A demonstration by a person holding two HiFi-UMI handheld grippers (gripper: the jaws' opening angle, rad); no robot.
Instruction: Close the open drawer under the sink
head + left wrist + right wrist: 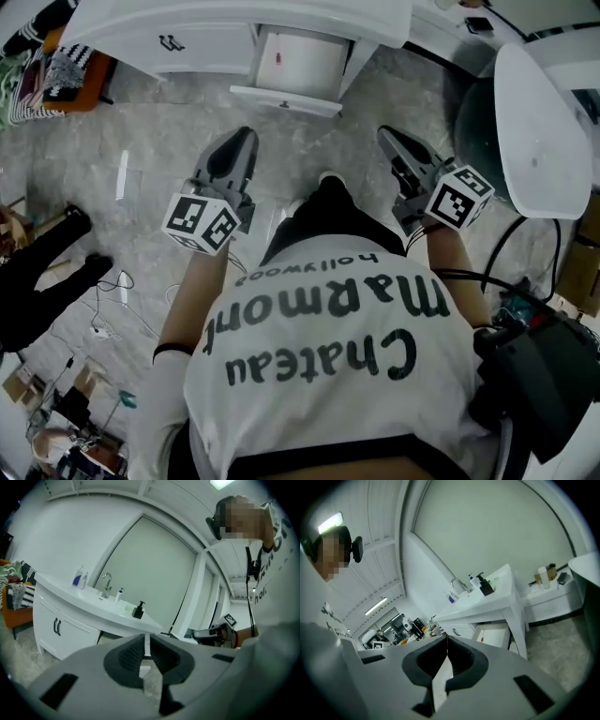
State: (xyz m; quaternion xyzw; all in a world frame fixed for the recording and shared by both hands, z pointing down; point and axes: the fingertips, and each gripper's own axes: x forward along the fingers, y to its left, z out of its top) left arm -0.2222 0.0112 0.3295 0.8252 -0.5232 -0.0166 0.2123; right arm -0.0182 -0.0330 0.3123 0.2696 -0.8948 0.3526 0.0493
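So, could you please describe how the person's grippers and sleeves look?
The left gripper and right gripper are grey shells with dark fingers, each bearing a white cube with black square markers. The sleeves are short, white and dark-edged.

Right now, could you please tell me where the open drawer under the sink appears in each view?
Head view: the open drawer is at top centre.
Left gripper view: not visible.
Right gripper view: the drawer is centre right, beneath the sink counter.
Shared landmark: the white sink counter, in all three.
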